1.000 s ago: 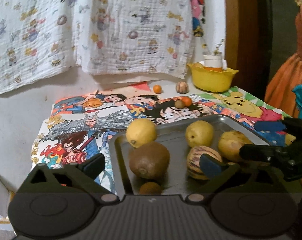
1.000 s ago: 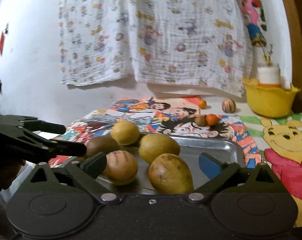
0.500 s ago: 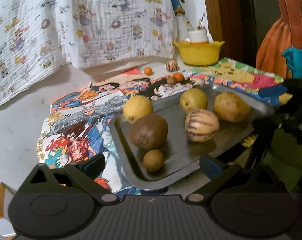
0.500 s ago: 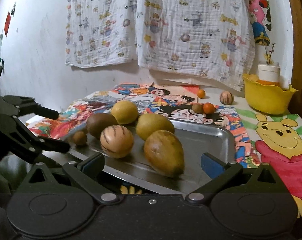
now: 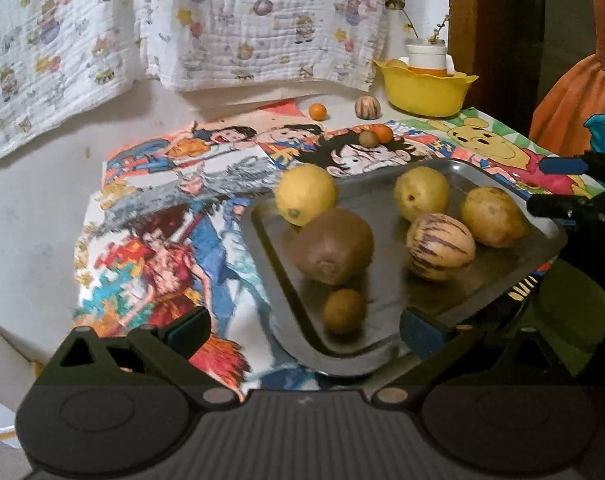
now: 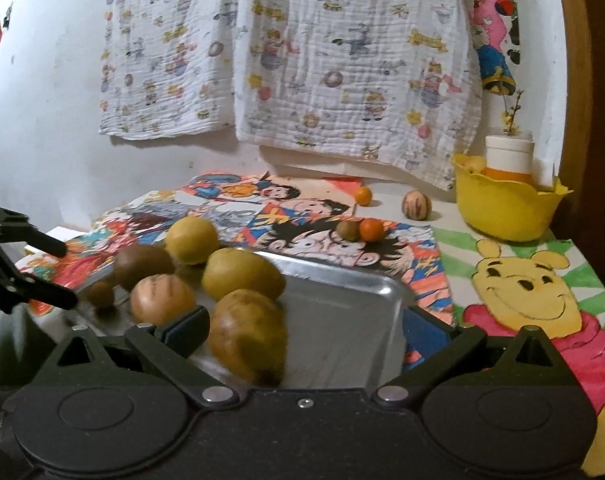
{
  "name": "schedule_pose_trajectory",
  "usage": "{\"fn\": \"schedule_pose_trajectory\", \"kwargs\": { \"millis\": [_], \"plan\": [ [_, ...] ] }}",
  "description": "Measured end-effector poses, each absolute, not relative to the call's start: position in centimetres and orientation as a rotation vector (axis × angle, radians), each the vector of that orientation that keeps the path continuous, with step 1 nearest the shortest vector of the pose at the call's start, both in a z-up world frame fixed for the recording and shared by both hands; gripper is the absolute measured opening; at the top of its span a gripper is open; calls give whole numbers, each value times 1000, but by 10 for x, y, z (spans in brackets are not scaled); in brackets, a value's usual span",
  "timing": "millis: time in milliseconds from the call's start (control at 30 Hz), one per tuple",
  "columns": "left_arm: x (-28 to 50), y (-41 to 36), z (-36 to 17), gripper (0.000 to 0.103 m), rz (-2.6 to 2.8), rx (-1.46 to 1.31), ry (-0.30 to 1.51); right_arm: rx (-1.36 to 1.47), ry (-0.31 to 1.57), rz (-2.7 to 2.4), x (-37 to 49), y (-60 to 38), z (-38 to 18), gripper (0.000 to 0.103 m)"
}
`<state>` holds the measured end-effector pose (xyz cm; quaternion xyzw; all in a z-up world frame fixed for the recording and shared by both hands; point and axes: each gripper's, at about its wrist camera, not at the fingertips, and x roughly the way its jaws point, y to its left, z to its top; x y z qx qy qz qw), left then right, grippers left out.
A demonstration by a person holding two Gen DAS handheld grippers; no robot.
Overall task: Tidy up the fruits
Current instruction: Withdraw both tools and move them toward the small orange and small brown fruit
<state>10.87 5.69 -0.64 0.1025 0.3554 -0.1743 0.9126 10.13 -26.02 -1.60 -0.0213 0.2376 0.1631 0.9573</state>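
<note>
Tray [image 5: 482,280] of six fruits mid-frame; both grippers' fingers spread, holding nothing. Loose orange [image 6: 371,229] upper centre: approach level, close gently, avoid rolling it.

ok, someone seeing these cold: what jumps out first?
The metal tray in the middle foreground, loaded with six fruits, among them a big brown kiwi and a purple-striped melon. Under it, the loud cartoon-print tablecloth, Winnie the Pooh on its right side. Behind, a yellow bowl at the back right corner and a printed white cloth hanging on the wall.
</note>
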Motion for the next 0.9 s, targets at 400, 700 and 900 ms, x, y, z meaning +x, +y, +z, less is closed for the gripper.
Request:
{"fn": "schedule_pose_trajectory", "kwargs": {
  "millis": [400, 700, 900],
  "plan": [
    [161, 46, 30, 102, -396, 58, 648, 65, 478, 253, 147, -273, -8, 102],
    [217, -15, 30, 103, -480, 237, 612, 16, 509, 230, 183, -278, -10, 102],
    [263, -47, 21, 102, -545, 332, 624, -37, 548, 200, 213, -283, -12, 102]
  ]
}}
